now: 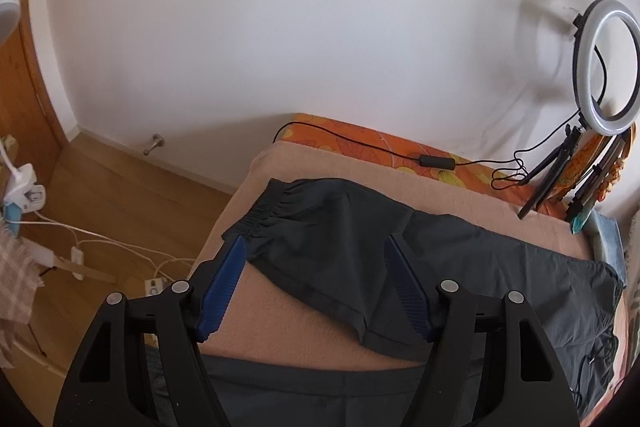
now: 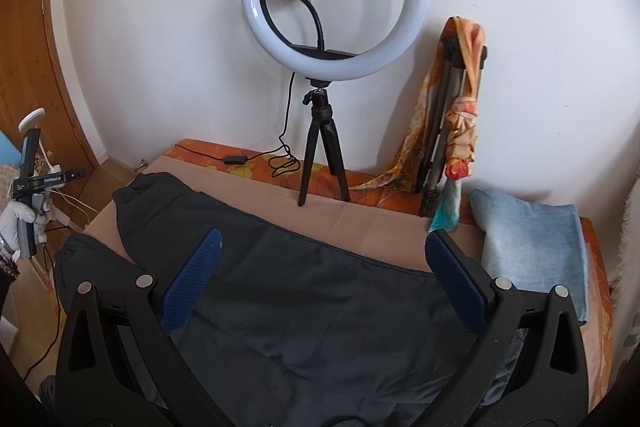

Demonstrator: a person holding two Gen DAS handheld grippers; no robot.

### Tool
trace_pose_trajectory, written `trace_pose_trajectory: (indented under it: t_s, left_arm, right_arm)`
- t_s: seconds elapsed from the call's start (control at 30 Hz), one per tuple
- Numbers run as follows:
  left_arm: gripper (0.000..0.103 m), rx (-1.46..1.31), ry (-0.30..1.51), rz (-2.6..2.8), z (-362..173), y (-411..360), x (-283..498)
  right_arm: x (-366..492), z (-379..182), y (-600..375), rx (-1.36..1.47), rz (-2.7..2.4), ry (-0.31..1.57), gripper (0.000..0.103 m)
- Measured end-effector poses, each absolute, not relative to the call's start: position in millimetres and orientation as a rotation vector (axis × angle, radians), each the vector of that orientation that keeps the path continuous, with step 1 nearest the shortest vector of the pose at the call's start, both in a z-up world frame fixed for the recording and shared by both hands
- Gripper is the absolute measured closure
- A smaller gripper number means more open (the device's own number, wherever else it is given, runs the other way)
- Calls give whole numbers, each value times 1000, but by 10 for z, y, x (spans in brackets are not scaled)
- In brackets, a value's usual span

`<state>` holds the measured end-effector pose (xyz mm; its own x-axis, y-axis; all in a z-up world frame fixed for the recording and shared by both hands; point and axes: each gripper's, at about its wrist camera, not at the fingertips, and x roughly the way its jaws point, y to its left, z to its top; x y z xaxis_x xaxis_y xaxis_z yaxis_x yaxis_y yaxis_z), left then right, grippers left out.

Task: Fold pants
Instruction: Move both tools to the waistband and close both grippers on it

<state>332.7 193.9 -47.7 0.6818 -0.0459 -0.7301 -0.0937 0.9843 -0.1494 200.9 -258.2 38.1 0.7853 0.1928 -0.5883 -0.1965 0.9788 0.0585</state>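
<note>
White wall and wooden floor frame a bed covered by a beige blanket (image 1: 304, 339), where the dark grey, thin-fabric pants (image 2: 320, 291) lie spread out, both elastic-cuffed legs reaching toward the left edge. A white ring light on a black tripod (image 2: 336, 15) stands behind, and a folded light-blue towel (image 2: 532, 239) lies at the right. The left gripper (image 1: 316, 247) and right gripper (image 2: 320, 239) both hover with jaws spread wide, holding nothing. The cloth looks light, limp and a bit slick, so it likely sags when lifted; pinching a gathered cuff (image 1: 264, 211) or the waistband seems surest.
</note>
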Motion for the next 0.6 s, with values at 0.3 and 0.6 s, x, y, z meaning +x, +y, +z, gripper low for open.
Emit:
trace_pose_trajectory:
  t_s: [0.3, 0.6]
  left_arm:
    - [32, -193, 926, 34, -842, 2027, 4098]
    - [38, -192, 1010, 88, -1328, 2081, 4688]
  right_arm:
    - [2694, -66, -2373, -26, 286, 731, 0]
    - [3285, -633, -2059, -99, 380, 840, 0]
